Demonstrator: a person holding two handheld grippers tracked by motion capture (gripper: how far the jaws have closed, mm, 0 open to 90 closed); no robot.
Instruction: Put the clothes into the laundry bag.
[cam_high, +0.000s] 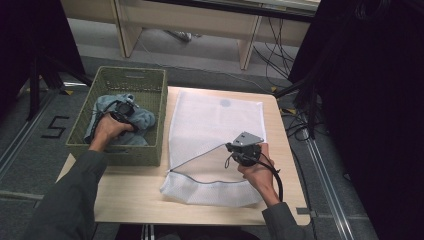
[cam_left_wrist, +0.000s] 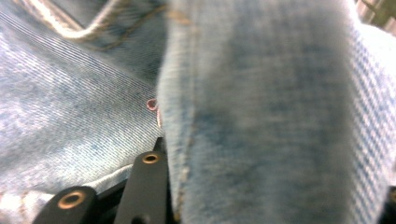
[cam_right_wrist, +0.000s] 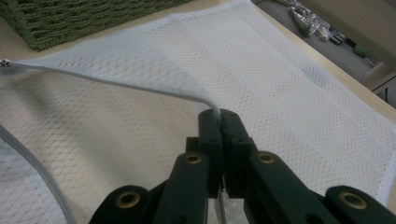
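Note:
A green woven basket (cam_high: 134, 75) stands on the table's left side and holds a crumpled blue denim garment (cam_high: 144, 120). My left gripper (cam_high: 125, 109) is down inside the basket on that garment. In the left gripper view a thick fold of denim (cam_left_wrist: 261, 116) sits between the jaws, with my left gripper (cam_left_wrist: 201, 158) closed on it; the right jaw is mostly covered. A white mesh laundry bag (cam_high: 215, 117) lies flat on the table. My right gripper (cam_high: 236, 148) is shut on the bag's upper zipper edge (cam_right_wrist: 116, 81) and holds it lifted, so the mouth gapes toward the basket.
The wooden table (cam_high: 130, 195) has bare room in front of the basket and the bag. The basket's corner (cam_right_wrist: 70, 18) lies just beyond the bag's mouth. Black curtains and cables (cam_high: 300, 120) run along the right; wooden furniture legs (cam_high: 248, 45) stand behind.

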